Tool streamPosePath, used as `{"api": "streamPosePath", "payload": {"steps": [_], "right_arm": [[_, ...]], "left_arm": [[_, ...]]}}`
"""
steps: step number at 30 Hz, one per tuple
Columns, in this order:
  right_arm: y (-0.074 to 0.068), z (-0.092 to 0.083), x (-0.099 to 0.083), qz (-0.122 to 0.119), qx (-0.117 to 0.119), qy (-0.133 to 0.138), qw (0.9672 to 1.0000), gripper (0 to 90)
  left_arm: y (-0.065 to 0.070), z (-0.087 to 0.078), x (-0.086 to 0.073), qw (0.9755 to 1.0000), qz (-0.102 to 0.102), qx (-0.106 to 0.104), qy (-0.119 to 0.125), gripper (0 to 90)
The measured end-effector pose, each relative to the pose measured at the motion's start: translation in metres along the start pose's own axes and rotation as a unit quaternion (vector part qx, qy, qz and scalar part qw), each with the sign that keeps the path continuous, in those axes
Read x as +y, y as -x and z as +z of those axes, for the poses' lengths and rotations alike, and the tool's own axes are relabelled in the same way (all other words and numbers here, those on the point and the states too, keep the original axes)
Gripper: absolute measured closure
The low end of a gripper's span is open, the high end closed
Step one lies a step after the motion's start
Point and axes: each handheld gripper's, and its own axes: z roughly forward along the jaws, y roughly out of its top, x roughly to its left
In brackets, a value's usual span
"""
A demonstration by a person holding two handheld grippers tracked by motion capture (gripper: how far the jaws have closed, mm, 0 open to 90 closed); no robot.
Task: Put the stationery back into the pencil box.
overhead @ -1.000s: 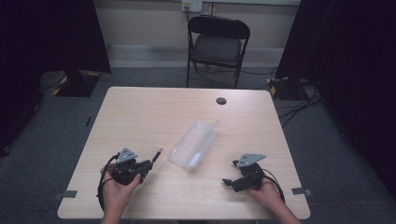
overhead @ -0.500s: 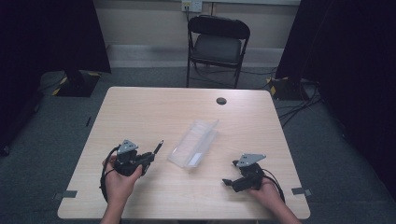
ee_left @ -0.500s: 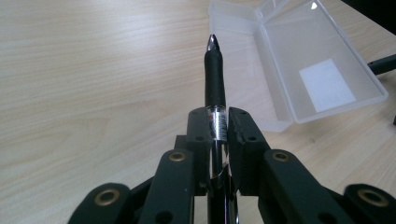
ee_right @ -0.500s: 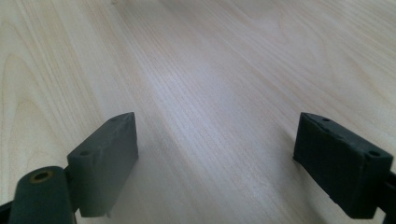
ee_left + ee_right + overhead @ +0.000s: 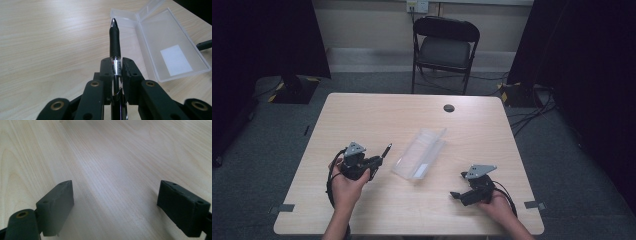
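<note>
Holding the pen [image 5: 115,42] tip-forward, the left gripper [image 5: 371,164] points toward the open clear case [image 5: 420,154] lying just right; right gripper [image 5: 455,195] gapes empty.

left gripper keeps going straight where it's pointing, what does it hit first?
Probably the open clear plastic case. The left gripper is shut on a pen, whose tip points toward the case's near corner by the hinge, so the pen tip would likely meet it first. Depth is unclear; it might pass just beside it.
</note>
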Motion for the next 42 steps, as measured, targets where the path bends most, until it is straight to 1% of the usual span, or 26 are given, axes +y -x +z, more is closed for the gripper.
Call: {"api": "streamPosePath", "payload": {"steps": [3,5,7,8,9,11,12,14,15,16,18,20,31,33,36,37,38,39,40,41,42], "right_arm": [[0.000,0.000,0.000,-0.001,0.000,0.001,1.0000,12.6],[0.000,0.000,0.000,-0.001,0.000,0.001,1.0000,12.6],[0.000,0.000,0.000,0.000,0.000,0.000,1.0000,12.6],[0.000,0.000,0.000,-0.001,0.000,0.001,1.0000,12.6],[0.000,0.000,0.000,0.000,0.000,0.000,1.0000,12.6],[0.000,0.000,0.000,0.000,0.000,0.000,1.0000,12.6],[0.000,0.000,0.000,0.000,0.000,0.000,1.0000,12.6],[0.000,0.000,0.000,-0.001,0.000,0.001,1.0000,12.6],[0.000,0.000,0.000,0.000,0.000,0.000,1.0000,12.6],[0.000,0.000,0.000,0.000,0.000,0.000,1.0000,12.6],[0.000,0.000,0.000,0.000,0.000,0.000,1.0000,12.6],[0.000,0.000,0.000,0.000,0.000,0.000,1.0000,12.6],[0.000,0.000,0.000,0.000,0.000,0.000,1.0000,12.6],[0.000,0.000,0.000,-0.002,0.000,0.001,1.0000,12.6],[0.000,0.000,0.000,0.000,0.000,0.000,1.0000,12.6],[0.000,0.000,0.000,-0.001,0.000,0.001,1.0000,12.6],[0.000,0.000,0.000,0.000,0.000,0.000,1.0000,12.6],[0.000,0.000,0.000,0.000,0.000,0.000,1.0000,12.6],[0.000,0.000,0.000,0.000,0.000,0.000,1.0000,12.6],[0.000,0.000,0.000,0.000,0.000,0.000,1.0000,12.6],[0.000,0.000,0.000,0.000,0.000,0.000,1.0000,12.6]], "left_arm": [[0.001,0.004,0.003,1.0000,0.002,0.002,-0.003,79.7],[0.002,0.008,0.005,1.0000,0.000,-0.001,-0.001,79.7],[0.003,0.011,0.007,1.0000,0.003,0.003,-0.005,79.7],[0.003,0.012,0.008,1.0000,0.003,-0.002,-0.004,79.7],[0.004,0.014,0.009,1.0000,0.003,0.002,-0.006,79.7],[0.004,0.016,0.011,0.9999,0.008,-0.004,-0.006,79.7],[0.005,0.018,0.012,0.9999,0.007,-0.001,-0.007,79.7],[0.006,0.020,0.014,0.9999,0.008,-0.005,-0.008,79.7],[0.006,0.021,0.015,0.9999,0.011,-0.002,-0.010,79.7],[0.007,0.022,0.015,0.9999,0.013,-0.004,-0.010,79.7],[0.008,0.025,0.017,0.9999,0.009,-0.004,-0.009,79.7],[0.009,0.027,0.018,0.9998,0.012,-0.008,-0.012,79.7],[0.012,0.042,0.026,0.9997,0.016,-0.006,-0.018,79.7],[0.014,0.047,0.029,0.9997,0.012,-0.011,-0.015,79.7],[0.016,0.050,0.031,0.9995,0.019,-0.012,-0.020,79.7],[0.017,0.051,0.032,0.9995,0.018,-0.014,-0.020,79.7],[0.018,0.053,0.032,0.9996,0.017,-0.011,-0.020,79.7],[0.018,0.054,0.033,0.9995,0.019,-0.014,-0.022,79.7],[0.019,0.056,0.034,0.9994,0.019,-0.013,-0.024,79.7],[0.020,0.058,0.034,0.9995,0.019,-0.017,-0.021,79.7],[0.021,0.060,0.035,0.9995,0.018,-0.015,-0.023,79.7]]}}
